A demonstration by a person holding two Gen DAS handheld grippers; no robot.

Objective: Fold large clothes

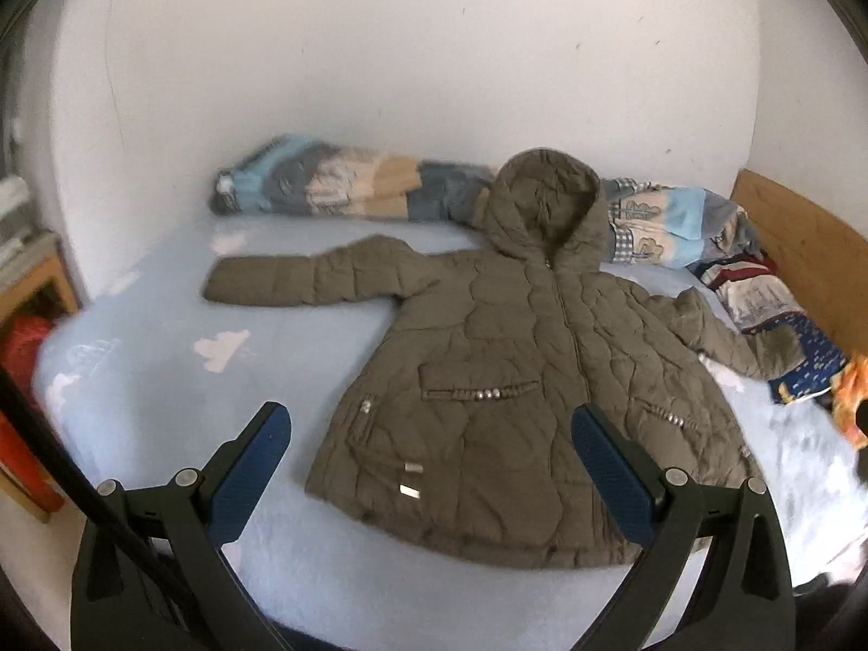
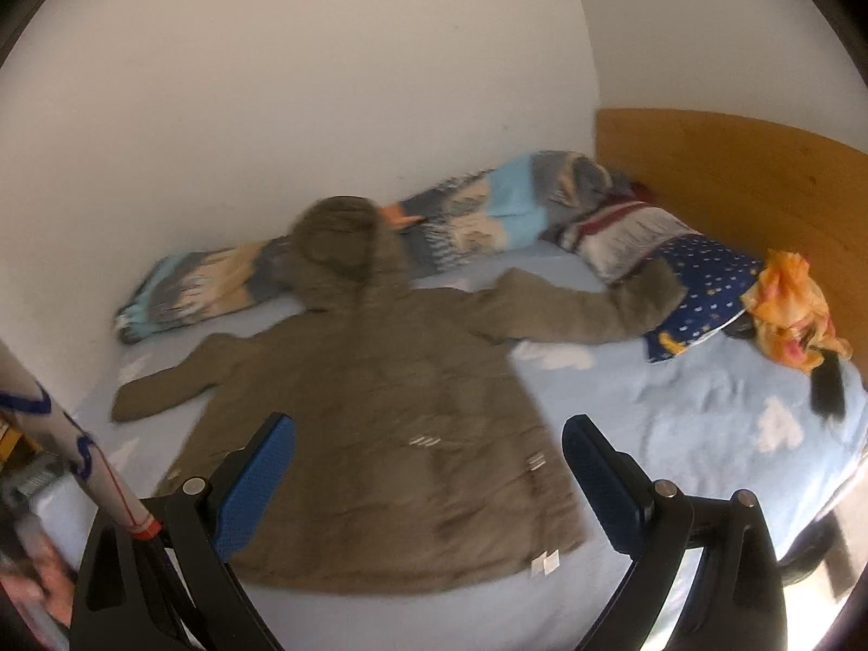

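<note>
A quilted olive-brown coat [image 1: 521, 380] lay flat, front up, on the bed [image 1: 163, 380], which wore a pale blue sheet with white cloud shapes. Its zip was closed up to the hood [image 1: 548, 200], and the hood pointed toward the white wall [image 1: 412, 54], touching a rolled patterned blanket [image 1: 347, 184] that ran along the wall. One sleeve [image 1: 304, 274] stretched straight out over bare sheet; the other sleeve [image 2: 586, 306] reached toward a blue dotted pillow [image 2: 700, 282], its cuff resting on it. Slanted pockets with small metal studs and two silver tags marked the lower front. An orange cloth [image 2: 792, 304] sat beside the pillow, near the wooden headboard [image 2: 732, 179]. The left hand-held gripper [image 1: 431, 445] hovered above the hem, its blue-padded fingers spread wide and holding nothing. The right hand-held gripper [image 2: 428, 461] likewise hung over the lower coat with its fingers wide apart and empty; that view was blurred. A person's patterned sleeve [image 2: 70, 434] showed at the left edge of the right wrist view.
</note>
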